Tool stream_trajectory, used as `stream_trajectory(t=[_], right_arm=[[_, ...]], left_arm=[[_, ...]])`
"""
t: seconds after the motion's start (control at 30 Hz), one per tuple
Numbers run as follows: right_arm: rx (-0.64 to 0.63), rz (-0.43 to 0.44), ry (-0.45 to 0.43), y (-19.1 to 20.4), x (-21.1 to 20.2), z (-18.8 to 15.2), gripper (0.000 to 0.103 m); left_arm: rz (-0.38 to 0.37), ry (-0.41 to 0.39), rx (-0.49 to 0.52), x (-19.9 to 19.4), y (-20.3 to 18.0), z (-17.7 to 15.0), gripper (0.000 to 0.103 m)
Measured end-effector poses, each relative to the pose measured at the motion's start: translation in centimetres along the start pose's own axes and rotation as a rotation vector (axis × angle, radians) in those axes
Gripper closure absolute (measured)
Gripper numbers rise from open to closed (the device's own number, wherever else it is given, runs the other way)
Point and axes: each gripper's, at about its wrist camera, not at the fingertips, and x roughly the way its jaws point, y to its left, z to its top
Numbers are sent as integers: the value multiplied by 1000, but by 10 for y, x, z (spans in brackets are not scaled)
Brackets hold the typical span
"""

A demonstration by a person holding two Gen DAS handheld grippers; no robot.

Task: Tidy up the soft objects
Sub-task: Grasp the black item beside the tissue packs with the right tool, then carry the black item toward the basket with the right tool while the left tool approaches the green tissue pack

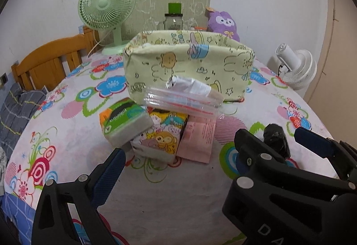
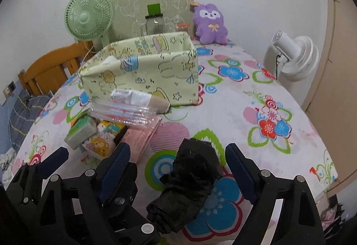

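Black crumpled bag (image 2: 189, 180) lies ungripped between the right gripper (image 2: 178, 169)'s wide jaws, left gripper (image 1: 178, 153) open and empty, fabric bin (image 2: 142, 68) at upper centre nearly unfilled.

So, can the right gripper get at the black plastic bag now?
Probably yes: the right gripper is open and the black plastic bag lies between its fingers on the flowered cloth, with nothing in between.

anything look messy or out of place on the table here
Yes. The tissue packs in front of the fabric bin are piled crookedly: the green pack leans tilted on the cartoon pack, and a clear zip bag lies askew on top. A crumpled black bag lies apart, between the right gripper's open fingers.
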Motion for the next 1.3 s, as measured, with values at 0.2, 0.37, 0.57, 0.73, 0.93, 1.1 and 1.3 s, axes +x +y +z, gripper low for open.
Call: stream_trajectory(t=[0.2, 0.37, 0.57, 0.73, 0.93, 1.1, 1.3], right_arm=[[9, -2, 29, -2, 10, -4, 20], [15, 4, 54, -4, 19, -9, 27], [30, 7, 75, -7, 28, -12, 32], [45, -28, 90, -11, 34, -13, 57], [47, 4, 81, -10, 34, -10, 63], [38, 26, 64, -4, 30, -3, 64], [12, 48, 22, 9, 23, 11, 64]], left_arm=[[3, 25, 5, 9, -1, -4, 4], [-9, 54, 4, 16, -2, -8, 5], [-23, 73, 11, 23, -5, -11, 6], [-16, 76, 16, 24, -6, -12, 7], [-2, 64, 14, 21, -4, -9, 7], [19, 44, 4, 14, 3, -1, 8], [25, 20, -21, 9, 15, 10, 8]])
